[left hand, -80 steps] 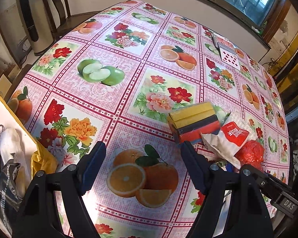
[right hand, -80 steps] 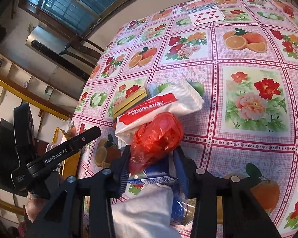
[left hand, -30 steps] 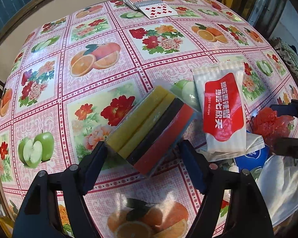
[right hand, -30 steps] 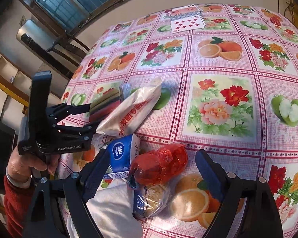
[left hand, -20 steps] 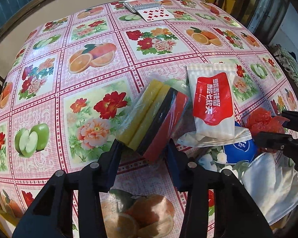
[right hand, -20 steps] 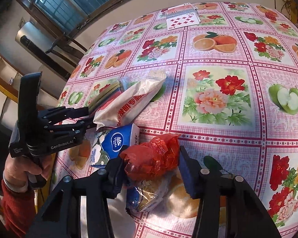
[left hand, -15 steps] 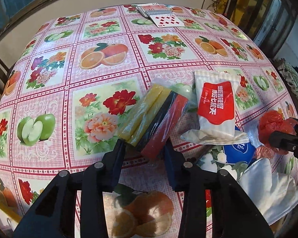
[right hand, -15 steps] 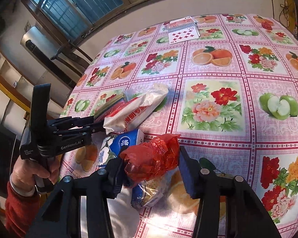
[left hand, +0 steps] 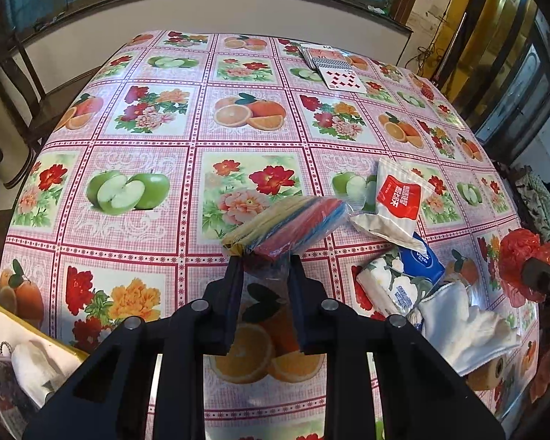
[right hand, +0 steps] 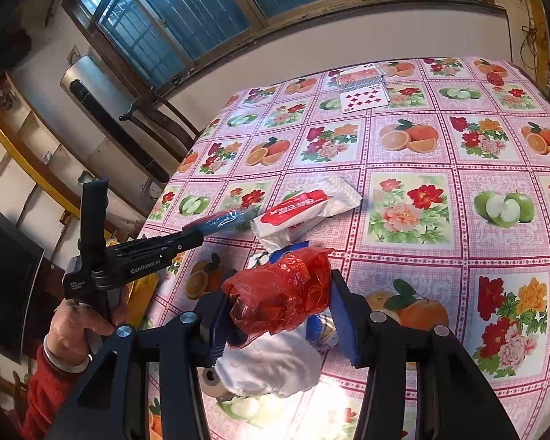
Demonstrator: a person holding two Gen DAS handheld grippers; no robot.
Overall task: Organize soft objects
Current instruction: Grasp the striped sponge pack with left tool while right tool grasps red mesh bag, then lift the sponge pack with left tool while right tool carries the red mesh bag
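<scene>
My left gripper (left hand: 266, 266) is shut on the near end of a plastic-wrapped pack of yellow, red and blue sponges (left hand: 293, 222), which is held above the tablecloth. In the right wrist view the same left gripper (right hand: 198, 236) holds the sponge pack (right hand: 223, 218) at the left. My right gripper (right hand: 278, 315) is shut on a crumpled red plastic bag (right hand: 282, 293), raised over the pile; that red bag (left hand: 520, 253) shows at the right edge of the left wrist view. On the table lie a white and red wipes pack (left hand: 396, 198), a blue tissue pack (left hand: 418, 264) and a white cloth (left hand: 462, 326).
Playing cards (left hand: 333, 66) lie fanned at the far side of the fruit-print table (left hand: 146, 124). A yellow bag (left hand: 29, 315) with items in it stands at the near left edge. A paper roll (left hand: 491, 370) lies by the cloth. A chair (right hand: 157, 117) stands beyond the table's left side.
Both grippers shut on their objects and have risen. The sponge pack is lifted off the table, away from the wipes pack. The red bag is higher above the pile.
</scene>
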